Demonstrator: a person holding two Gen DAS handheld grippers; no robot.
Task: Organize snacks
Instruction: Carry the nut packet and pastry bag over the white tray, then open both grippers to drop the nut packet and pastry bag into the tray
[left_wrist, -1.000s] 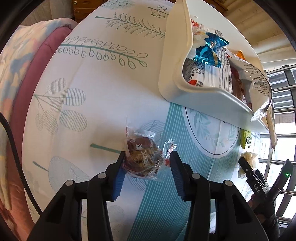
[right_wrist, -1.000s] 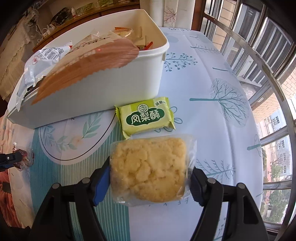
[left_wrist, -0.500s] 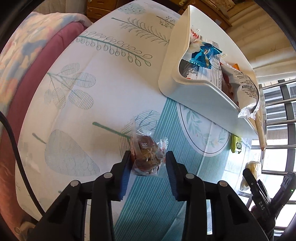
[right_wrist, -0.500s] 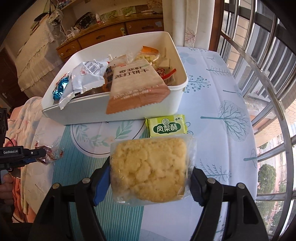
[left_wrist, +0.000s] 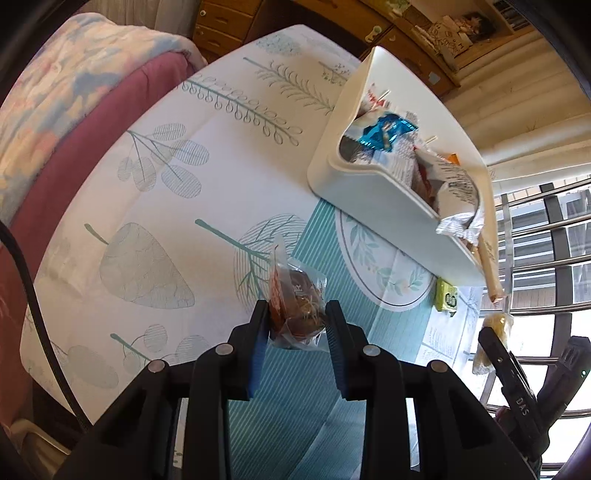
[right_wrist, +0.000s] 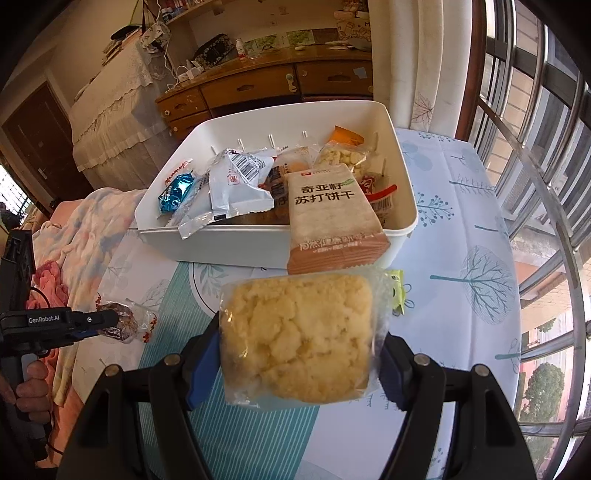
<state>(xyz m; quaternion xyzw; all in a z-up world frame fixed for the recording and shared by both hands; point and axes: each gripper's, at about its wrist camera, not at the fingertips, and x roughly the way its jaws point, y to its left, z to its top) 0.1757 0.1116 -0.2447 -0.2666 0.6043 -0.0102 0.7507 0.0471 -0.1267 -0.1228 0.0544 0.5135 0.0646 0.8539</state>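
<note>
Both snacks have left the worktop (left_wrist: 155, 177) since a second ago: the two hand-held grippers have come up with them, and the white bin (right_wrist: 258, 247) now shows its whole inside in the right wrist view. The jaws of the left hand-held gripper (left_wrist: 297, 321) have just been closing, and now its blue pads pinch a small brown cake (left_wrist: 299, 306) in clear crinkled plastic. This cake is dark brown with pale shreds on top, and the wrapper has red print on one side. It hangs above the striped teal part of the tablecloth, in front of the bin.

The right hand-held gripper (right_wrist: 295, 354) stands wide, and its pads press on both sides of a yellow crumbly cake (right_wrist: 295, 339), square with rounded corners, sealed in a transparent bag. It is held in the air in front of the bin, and behind it a small green packet (right_wrist: 397, 291) lies on the cloth, mostly hidden.

The bin stands on the worktop and is full of snacks: a blue foil packet (right_wrist: 177, 192), a white packet with a barcode (right_wrist: 236, 184), and a long beige cracker packet (right_wrist: 332, 218) which leans out over the front wall. At the left edge of the right wrist view a person's hand (right_wrist: 33, 387) grips the handle of the left tool.
</note>
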